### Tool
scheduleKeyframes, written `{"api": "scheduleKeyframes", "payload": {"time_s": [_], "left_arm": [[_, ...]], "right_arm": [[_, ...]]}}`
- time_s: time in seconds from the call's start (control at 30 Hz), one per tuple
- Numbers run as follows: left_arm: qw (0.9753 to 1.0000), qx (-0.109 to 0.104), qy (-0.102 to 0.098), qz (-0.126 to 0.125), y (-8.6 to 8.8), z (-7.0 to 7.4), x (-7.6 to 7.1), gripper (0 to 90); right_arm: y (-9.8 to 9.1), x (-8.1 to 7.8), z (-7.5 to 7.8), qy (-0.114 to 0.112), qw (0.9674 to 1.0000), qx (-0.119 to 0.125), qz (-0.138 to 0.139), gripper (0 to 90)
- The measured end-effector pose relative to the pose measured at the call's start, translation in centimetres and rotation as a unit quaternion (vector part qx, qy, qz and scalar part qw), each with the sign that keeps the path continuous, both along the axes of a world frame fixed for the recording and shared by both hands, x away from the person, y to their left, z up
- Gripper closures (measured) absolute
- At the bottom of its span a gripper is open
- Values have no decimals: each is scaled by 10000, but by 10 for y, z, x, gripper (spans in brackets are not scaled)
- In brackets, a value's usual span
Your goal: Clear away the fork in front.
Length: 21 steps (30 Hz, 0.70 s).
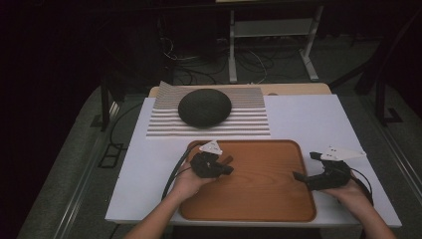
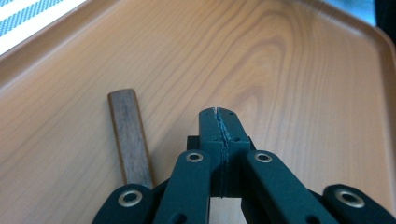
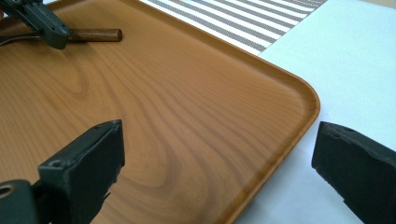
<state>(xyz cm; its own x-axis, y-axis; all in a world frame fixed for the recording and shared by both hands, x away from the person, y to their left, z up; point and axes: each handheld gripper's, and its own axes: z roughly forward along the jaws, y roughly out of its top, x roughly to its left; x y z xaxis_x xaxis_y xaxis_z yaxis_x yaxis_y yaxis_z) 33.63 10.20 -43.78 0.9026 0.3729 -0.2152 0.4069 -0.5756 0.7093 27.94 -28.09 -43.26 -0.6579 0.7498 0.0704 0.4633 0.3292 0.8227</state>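
Note:
A wooden tray (image 1: 249,217) lies on the white tabletop, seen up close in both gripper views (image 2: 327,70) (image 3: 280,154). A small dark wooden strip (image 1: 227,160) (image 2: 128,135) (image 3: 95,34) lies flat in the tray's far-left part. My left gripper (image 1: 229,170) (image 2: 219,114) hovers just beside it, jaws pressed together with nothing between them; the strip lies to their left in the left gripper view. That gripper (image 3: 56,37) also appears far off in the right gripper view. My right gripper (image 1: 306,166) (image 3: 217,144) stands wide open over the tray's right rim, holding nothing.
A dark round dome-shaped object (image 1: 204,107) rests on a grey-and-white striped mat (image 1: 214,127) behind the tray. The white tabletop (image 1: 308,119) has bare room at the far right. Cables and frame legs stand on the floor beyond the table.

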Motion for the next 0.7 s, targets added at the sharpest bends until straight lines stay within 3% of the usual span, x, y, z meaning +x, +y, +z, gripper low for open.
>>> {"api": "scheduleKeyframes", "payload": {"time_s": [0.17,0.37,0.5,0.7], "left_arm": [[9996,205,-2,219,11,-4,5,897],[9991,216,14,370,24,-2,11,897],[9984,339,16,450,29,-4,13,897],[9975,314,59,634,42,-4,18,896]], "right_arm": [[6,0,2,-42,10000,-41,58,26],[7,-2,2,-26,10000,-64,57,26],[7,-1,1,-22,10000,-54,62,26],[6,-1,2,-28,10000,-27,63,26]]}}
